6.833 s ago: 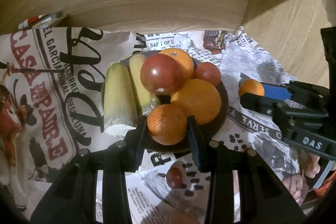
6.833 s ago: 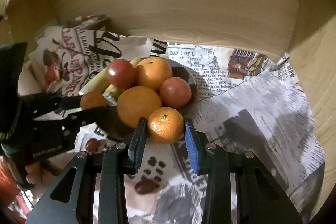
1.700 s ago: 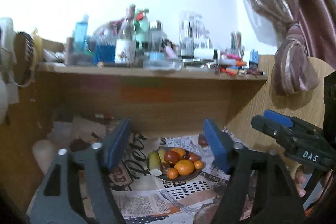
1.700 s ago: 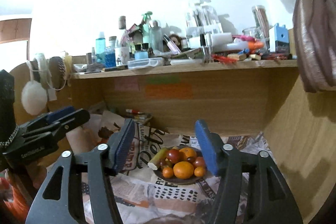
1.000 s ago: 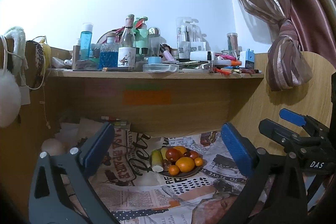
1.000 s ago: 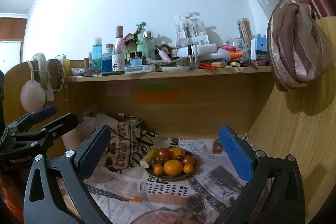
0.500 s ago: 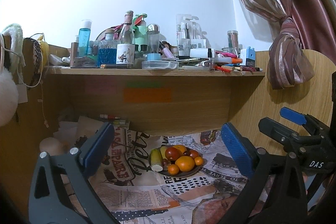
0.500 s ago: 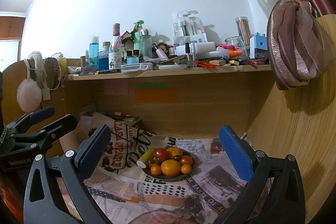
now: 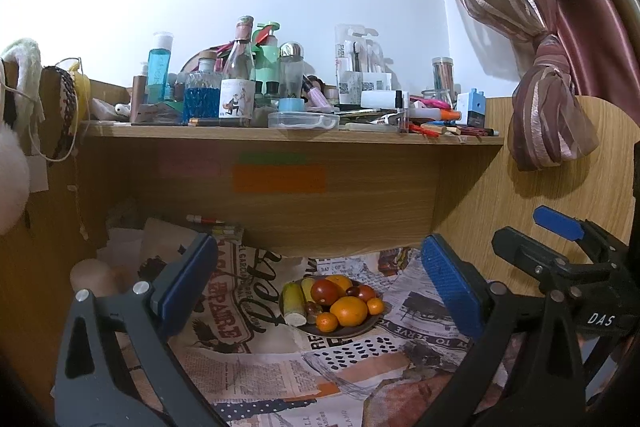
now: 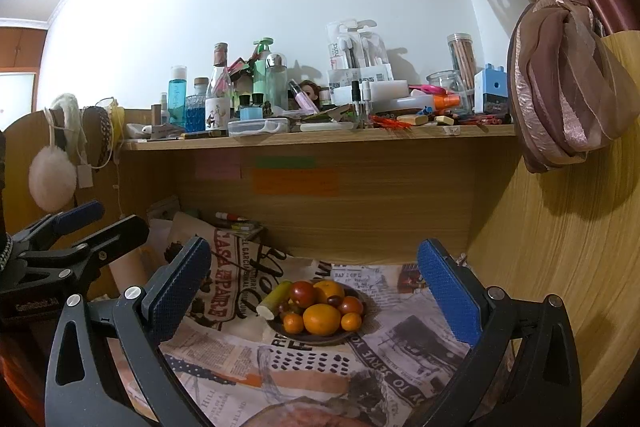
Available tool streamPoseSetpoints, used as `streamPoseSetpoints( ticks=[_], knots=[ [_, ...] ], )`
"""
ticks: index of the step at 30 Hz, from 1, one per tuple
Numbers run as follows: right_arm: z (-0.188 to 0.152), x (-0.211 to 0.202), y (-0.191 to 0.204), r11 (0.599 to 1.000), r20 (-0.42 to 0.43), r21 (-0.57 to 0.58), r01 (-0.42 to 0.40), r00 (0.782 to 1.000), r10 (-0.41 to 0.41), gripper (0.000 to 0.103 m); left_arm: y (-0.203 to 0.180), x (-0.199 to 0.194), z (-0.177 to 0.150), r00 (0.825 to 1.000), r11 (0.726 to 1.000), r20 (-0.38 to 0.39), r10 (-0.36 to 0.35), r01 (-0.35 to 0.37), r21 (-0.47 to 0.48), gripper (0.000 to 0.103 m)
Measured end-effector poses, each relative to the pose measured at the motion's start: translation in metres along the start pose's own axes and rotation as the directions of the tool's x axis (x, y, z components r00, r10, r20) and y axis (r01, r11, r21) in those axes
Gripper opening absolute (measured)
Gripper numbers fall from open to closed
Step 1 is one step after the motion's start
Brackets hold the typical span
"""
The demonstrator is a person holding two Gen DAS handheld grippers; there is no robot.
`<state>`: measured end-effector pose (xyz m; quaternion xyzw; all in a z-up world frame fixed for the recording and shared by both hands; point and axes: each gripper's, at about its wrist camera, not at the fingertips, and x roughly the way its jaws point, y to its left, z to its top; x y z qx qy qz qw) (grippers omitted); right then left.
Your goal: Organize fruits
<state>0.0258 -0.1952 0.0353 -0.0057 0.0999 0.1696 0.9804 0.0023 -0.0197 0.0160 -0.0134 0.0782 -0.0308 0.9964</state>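
Note:
A dark plate (image 9: 340, 331) (image 10: 316, 338) sits on newspaper under a shelf. It holds oranges (image 9: 348, 310) (image 10: 321, 319), small tangerines (image 9: 327, 322), red tomatoes (image 9: 324, 291) (image 10: 303, 294) and pale green bananas (image 9: 293, 303) (image 10: 274, 299). My left gripper (image 9: 318, 283) is wide open and empty, held well back from the plate. My right gripper (image 10: 314, 285) is wide open and empty, also far back. Each gripper shows at the edge of the other's view.
Newspaper (image 10: 304, 371) covers the desk surface. A wooden shelf (image 9: 288, 139) above is crowded with bottles and jars. Wooden side panels close the nook on the left and right (image 10: 552, 267). A tied curtain (image 10: 560, 99) hangs at the right.
Both grippers let go of tangerines at the plate, opened wide and pulled far back. Over the last second the views have hardly moved.

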Motion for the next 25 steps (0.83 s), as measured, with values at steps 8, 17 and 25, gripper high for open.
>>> streamPoseSetpoints(
  ticks=[8,17,25],
  knots=[
    [0.0003,-0.0001,-0.0016,1.000,0.002,0.006,-0.003,1.000,0.003,0.103,-0.0049,0.0008,-0.0009,1.000,1.000,-0.007,-0.008,0.008,-0.002,0.103],
    [0.0000,-0.0005,-0.0030,1.000,0.004,0.005,0.000,1.000,0.000,0.103,-0.0061,0.0022,-0.0025,1.000,1.000,-0.015,0.002,-0.002,-0.001,0.103],
    [-0.0006,0.0056,-0.0049,1.000,-0.006,0.012,-0.013,1.000,0.013,0.103,-0.0080,0.0070,-0.0037,1.000,1.000,-0.026,0.003,-0.003,-0.004,0.103]
  ],
)
